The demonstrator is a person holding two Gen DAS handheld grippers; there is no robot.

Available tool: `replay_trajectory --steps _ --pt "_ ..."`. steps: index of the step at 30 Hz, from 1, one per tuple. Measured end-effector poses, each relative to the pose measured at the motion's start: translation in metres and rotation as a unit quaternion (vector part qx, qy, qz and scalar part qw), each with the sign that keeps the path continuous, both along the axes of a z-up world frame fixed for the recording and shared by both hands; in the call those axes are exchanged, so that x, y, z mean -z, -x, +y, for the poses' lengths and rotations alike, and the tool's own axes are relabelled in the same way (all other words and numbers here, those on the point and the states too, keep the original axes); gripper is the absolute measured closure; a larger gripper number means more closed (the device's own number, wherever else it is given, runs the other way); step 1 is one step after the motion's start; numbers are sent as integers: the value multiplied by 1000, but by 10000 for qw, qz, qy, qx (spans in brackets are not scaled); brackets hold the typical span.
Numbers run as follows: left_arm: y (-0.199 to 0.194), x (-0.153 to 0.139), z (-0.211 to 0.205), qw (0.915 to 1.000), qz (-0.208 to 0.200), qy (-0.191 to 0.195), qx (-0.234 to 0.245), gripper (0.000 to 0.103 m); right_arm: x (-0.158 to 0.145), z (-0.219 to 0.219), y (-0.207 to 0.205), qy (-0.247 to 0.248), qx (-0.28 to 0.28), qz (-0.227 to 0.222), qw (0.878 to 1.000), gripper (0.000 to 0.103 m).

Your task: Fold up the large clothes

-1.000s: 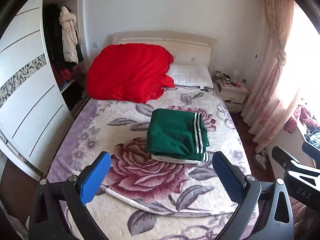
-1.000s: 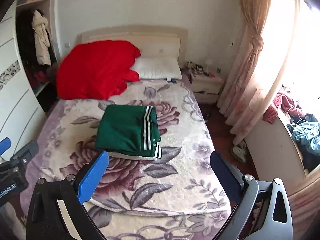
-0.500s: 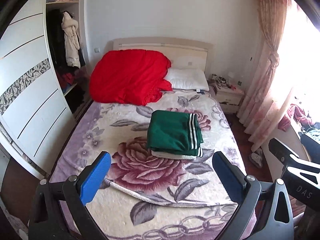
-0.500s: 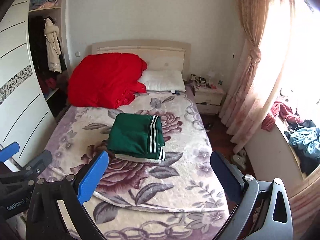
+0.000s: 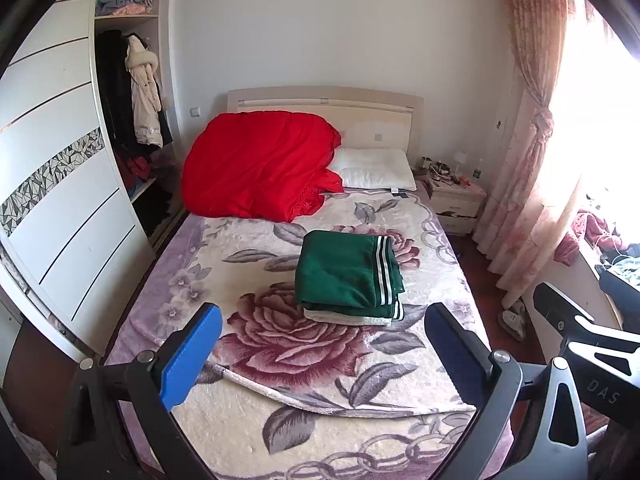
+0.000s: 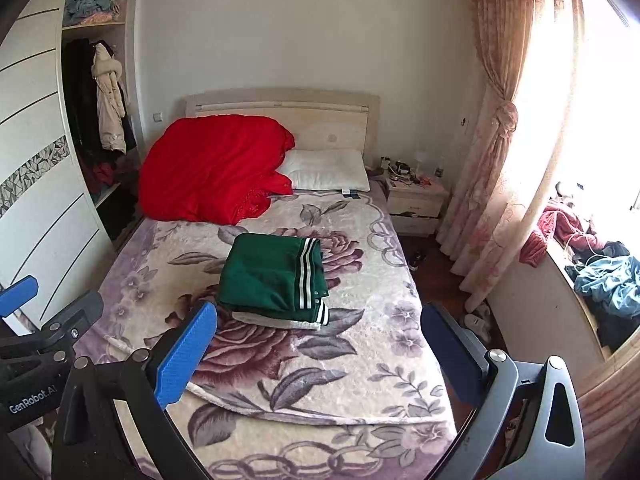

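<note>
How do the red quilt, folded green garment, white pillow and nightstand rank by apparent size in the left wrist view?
1. red quilt
2. folded green garment
3. white pillow
4. nightstand

The garment lies nearer the camera than the pillow, so their true order is unsure.

Both your wrist cameras look from beyond the near end of the bed (image 5: pixel 248 432), high up and well back, angled down toward the far headboard (image 5: pixel 324 100). The right view sits further right, taking in more of the window ledge (image 6: pixel 560 280). Both share the bed, wardrobe (image 5: pixel 60 184) and nightstand (image 6: pixel 416 204).
</note>
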State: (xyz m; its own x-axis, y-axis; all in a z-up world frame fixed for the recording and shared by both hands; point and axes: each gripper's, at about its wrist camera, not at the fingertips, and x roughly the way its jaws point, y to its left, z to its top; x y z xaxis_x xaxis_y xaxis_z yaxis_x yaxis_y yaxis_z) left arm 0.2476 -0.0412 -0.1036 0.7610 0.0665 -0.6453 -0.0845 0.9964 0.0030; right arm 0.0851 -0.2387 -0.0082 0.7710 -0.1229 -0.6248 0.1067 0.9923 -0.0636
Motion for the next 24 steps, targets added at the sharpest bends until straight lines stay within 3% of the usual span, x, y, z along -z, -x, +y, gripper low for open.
replay_trajectory --steps 24 --pt "0 -7 2 9998 -141 -105 -57 0 -7 -16 -11 2 -79 -42 10000 0"
